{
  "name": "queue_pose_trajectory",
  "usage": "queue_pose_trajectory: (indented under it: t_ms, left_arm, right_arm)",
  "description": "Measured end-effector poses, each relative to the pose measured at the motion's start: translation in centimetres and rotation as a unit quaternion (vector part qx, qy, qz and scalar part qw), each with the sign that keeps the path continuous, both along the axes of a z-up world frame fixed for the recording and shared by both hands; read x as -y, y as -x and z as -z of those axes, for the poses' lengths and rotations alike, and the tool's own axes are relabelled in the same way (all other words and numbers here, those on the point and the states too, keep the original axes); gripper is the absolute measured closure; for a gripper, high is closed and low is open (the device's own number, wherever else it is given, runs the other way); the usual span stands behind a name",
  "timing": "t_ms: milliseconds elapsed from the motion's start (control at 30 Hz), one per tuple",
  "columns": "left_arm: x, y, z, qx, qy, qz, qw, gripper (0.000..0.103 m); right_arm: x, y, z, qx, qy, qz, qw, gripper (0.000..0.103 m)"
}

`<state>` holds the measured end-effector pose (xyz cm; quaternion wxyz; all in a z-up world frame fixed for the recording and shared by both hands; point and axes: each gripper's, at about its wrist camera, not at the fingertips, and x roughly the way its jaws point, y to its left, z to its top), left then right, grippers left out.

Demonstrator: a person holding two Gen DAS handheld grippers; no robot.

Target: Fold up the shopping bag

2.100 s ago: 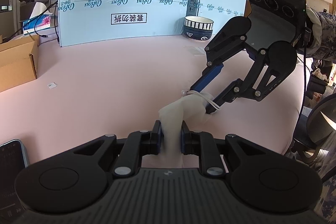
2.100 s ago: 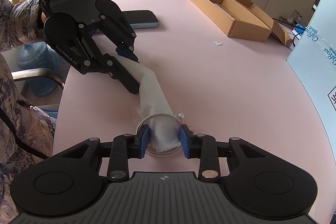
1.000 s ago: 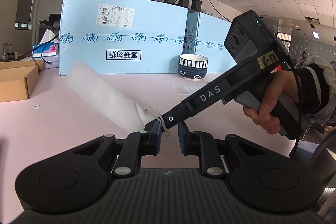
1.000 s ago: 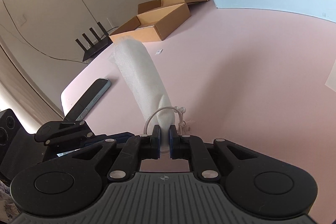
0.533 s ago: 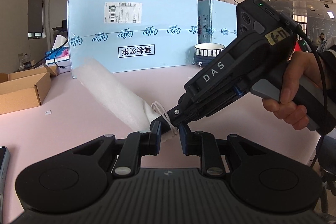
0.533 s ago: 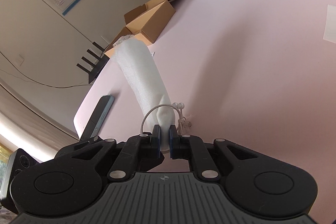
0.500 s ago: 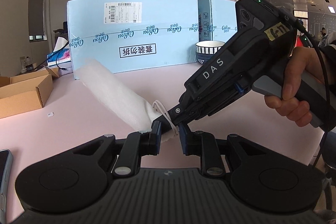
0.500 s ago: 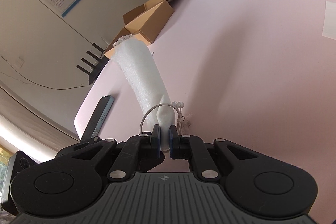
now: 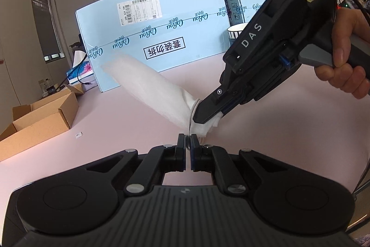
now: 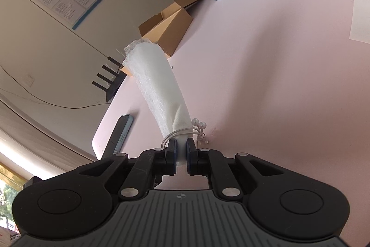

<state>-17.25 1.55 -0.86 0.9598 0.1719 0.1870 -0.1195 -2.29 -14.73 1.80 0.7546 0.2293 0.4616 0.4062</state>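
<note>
The white shopping bag point(image 9: 157, 89) is rolled into a long tube that sticks up at a slant over the pink table point(image 9: 115, 142). My right gripper point(image 9: 203, 117), held by a hand, is shut on the tube's lower end. A thin elastic loop point(image 9: 193, 112) circles that end. My left gripper point(image 9: 190, 142) sits just below, its jaws closing on the loop's strand. In the right wrist view the bag point(image 10: 159, 85) rises from my right gripper point(image 10: 181, 145), and the loop's pearl beads point(image 10: 197, 123) lie beside the pads.
A tall light-blue carton point(image 9: 161, 38) stands along the back, with a striped bowl point(image 9: 235, 34) beside it. An open brown box point(image 9: 39, 117) is at the left. A phone point(image 10: 120, 131) lies near the table edge, with a router point(image 10: 108, 82) beyond and a paper slip point(image 10: 359, 20) at the right.
My left jaws have drawn together from a small gap to nearly touching, pinching the loop. Both grippers have rolled. The right one still holds the bag's end.
</note>
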Motion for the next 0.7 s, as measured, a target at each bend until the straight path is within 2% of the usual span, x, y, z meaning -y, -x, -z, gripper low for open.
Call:
queue_pose_trajectory:
  t_ms: [200, 333, 500, 633, 700]
  left_arm:
    - [0.1, -0.2, 0.3, 0.012, -0.022, -0.007, 0.9996, 0.1]
    - [-0.2, -0.1, 0.2, 0.013, -0.022, -0.01, 0.9996, 0.1]
    - [-0.6, -0.2, 0.3, 0.008, -0.02, -0.014, 0.9997, 0.099]
    - [-0.7, -0.3, 0.4, 0.007, -0.018, -0.018, 0.9996, 0.097]
    - [-0.7, -0.2, 0.6, 0.005, -0.018, -0.023, 0.9996, 0.097]
  right_arm:
    - [0.4, 0.2, 0.7, -0.05, 0.003, -0.022, 0.998, 0.096]
    - [0.3, 0.9, 0.3, -0.049, 0.045, -0.035, 0.997, 0.096]
    - [-0.5, 1.8, -1.5, -0.006, 0.107, -0.059, 0.992, 0.095]
    - [-1.6, 2.3, -2.4, 0.043, 0.158, -0.078, 0.983, 0.09]
    - [-1.7, 2.4, -2.5, 0.054, 0.168, -0.082, 0.981, 0.089]
